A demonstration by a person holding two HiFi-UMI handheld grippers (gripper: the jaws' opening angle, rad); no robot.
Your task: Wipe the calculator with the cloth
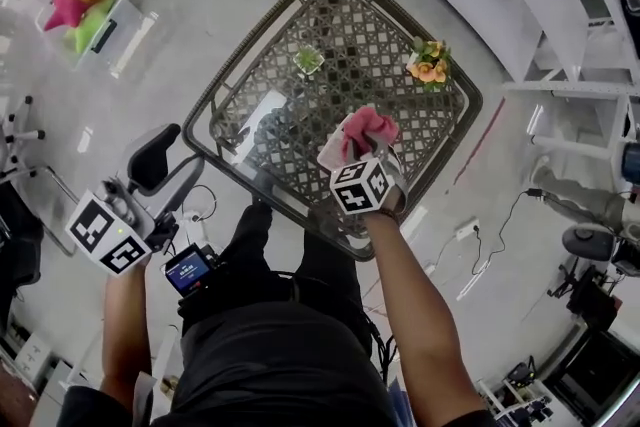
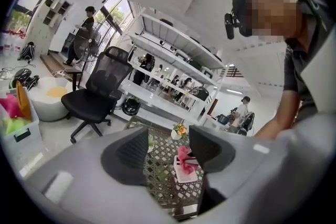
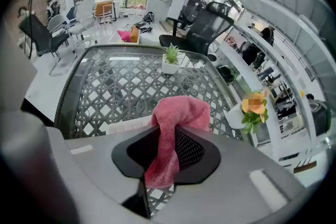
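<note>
Now, one cloth (image 3: 176, 118) pinched in right fingers (image 3: 193, 150), left fingers (image 2: 128, 156) apart, one calculator (image 3: 125, 125).

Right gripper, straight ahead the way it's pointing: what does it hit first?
Probably the white calculator on the glass table, with the held pink cloth touching first; depth is unclear.

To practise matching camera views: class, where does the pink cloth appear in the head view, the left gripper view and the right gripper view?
Head view: pink cloth just right of centre.
Left gripper view: low, slightly right of centre, small.
Right gripper view: centre, pinched in the right hand-held gripper.
Shared landmark: the orange flowers, in all three views.
</note>
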